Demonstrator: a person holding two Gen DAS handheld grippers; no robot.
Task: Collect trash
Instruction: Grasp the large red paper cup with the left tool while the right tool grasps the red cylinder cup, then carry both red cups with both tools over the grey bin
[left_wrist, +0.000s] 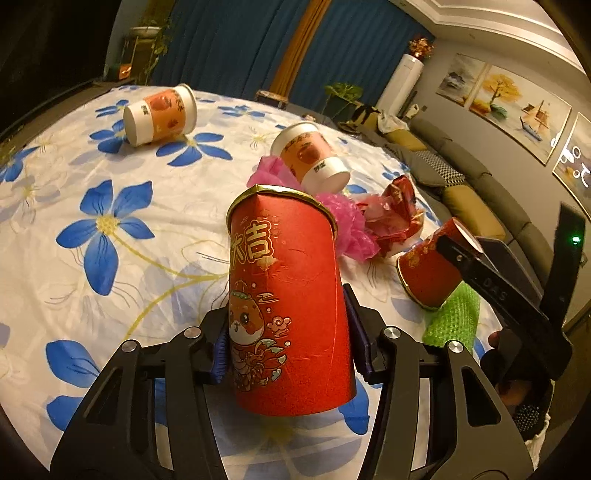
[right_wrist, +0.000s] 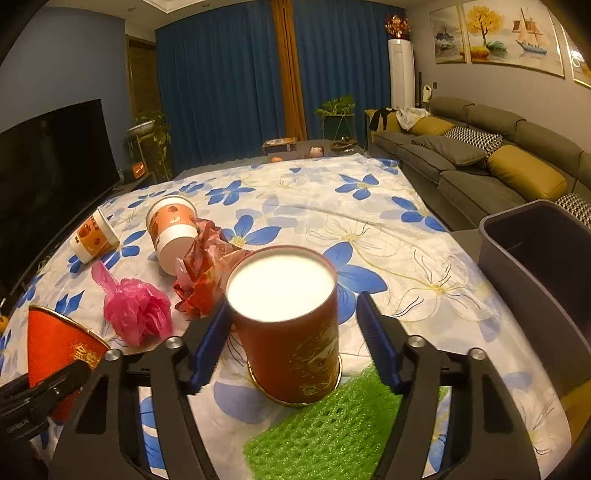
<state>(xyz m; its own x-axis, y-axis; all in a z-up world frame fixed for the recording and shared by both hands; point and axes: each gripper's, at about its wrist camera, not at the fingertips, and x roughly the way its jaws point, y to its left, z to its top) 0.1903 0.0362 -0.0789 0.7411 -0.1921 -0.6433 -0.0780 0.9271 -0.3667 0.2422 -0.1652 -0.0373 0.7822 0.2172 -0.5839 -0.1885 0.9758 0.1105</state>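
A red paper cup with a gold rim (left_wrist: 288, 295) sits between the blue pads of my left gripper (left_wrist: 288, 321). The pads press its sides and the rim is squashed out of round. In the right wrist view the same cup (right_wrist: 55, 343) shows at the lower left. A second red cup (right_wrist: 291, 332) stands upside down, white base up, between the fingers of my right gripper (right_wrist: 295, 301). The left pad touches it; a gap shows at the right pad. Its rim rests on the cloth and on a green foam net (right_wrist: 332, 435).
Two orange-and-white cups (right_wrist: 173, 229) (right_wrist: 92, 236), a pink plastic bag (right_wrist: 136, 310) and a crumpled red wrapper (right_wrist: 207, 269) lie on the flowered tablecloth (right_wrist: 369, 221). A dark grey bin (right_wrist: 535, 266) stands at the table's right edge. A TV stands at the left, a sofa at the right.
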